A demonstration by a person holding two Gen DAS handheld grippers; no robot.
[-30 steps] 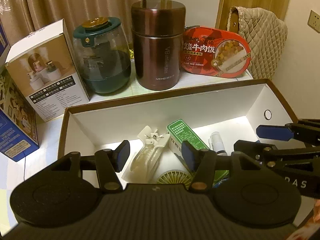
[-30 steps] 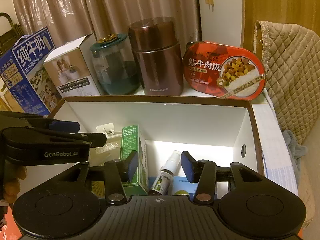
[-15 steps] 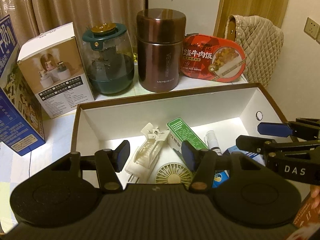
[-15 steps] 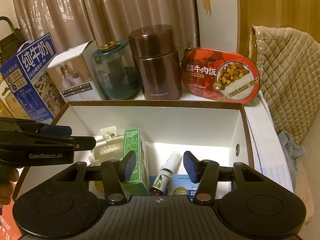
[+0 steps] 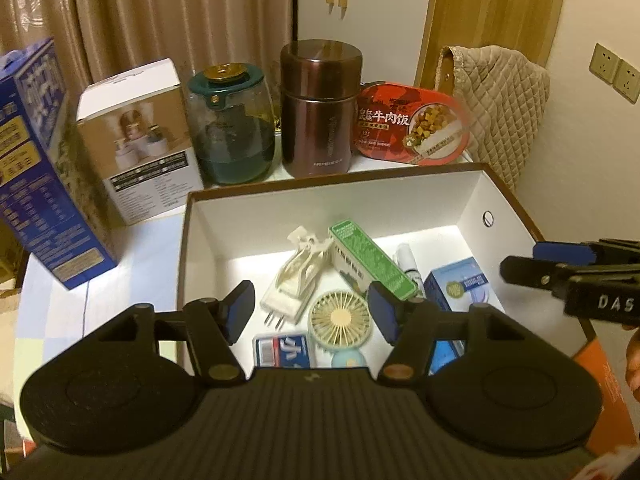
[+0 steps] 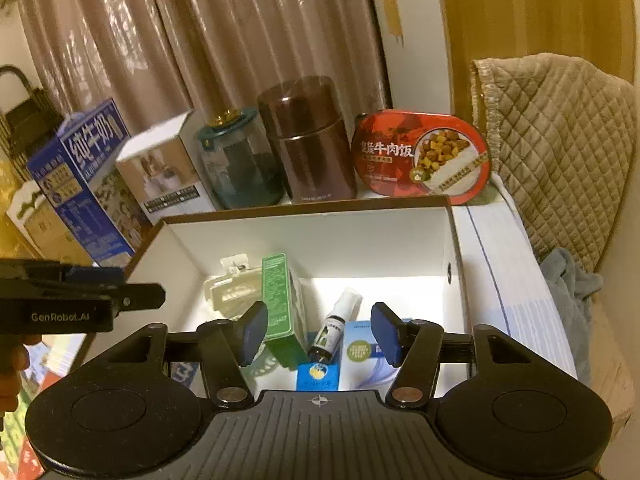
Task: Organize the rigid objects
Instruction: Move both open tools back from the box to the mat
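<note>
A brown box with white inner walls [image 5: 472, 196] holds a cream plug adapter [image 5: 298, 276], a green carton [image 5: 370, 258], a small round fan [image 5: 340, 320], a spray bottle [image 5: 408, 264], a light blue box [image 5: 460, 284] and a blue-and-white packet [image 5: 284, 350]. My left gripper [image 5: 311, 310] hovers above the box's near side. Its jaws are opening and hold nothing. My right gripper [image 6: 320, 333] hovers over the green carton [image 6: 278, 296] and the spray bottle [image 6: 338, 328], its jaws also opening and empty. Each gripper shows at the edge of the other's view.
Behind the box stand a blue milk carton [image 5: 36, 160], a white product box [image 5: 140, 136], a green-lidded glass jar [image 5: 232, 124], a brown thermos [image 5: 318, 108] and a red meal tin [image 5: 412, 124]. A quilted cover [image 5: 500, 92] hangs at the right, and curtains hang behind.
Both grippers have drawn back and risen from the box, and their jaws stand wider apart. More of the box's floor and its contents now shows.
</note>
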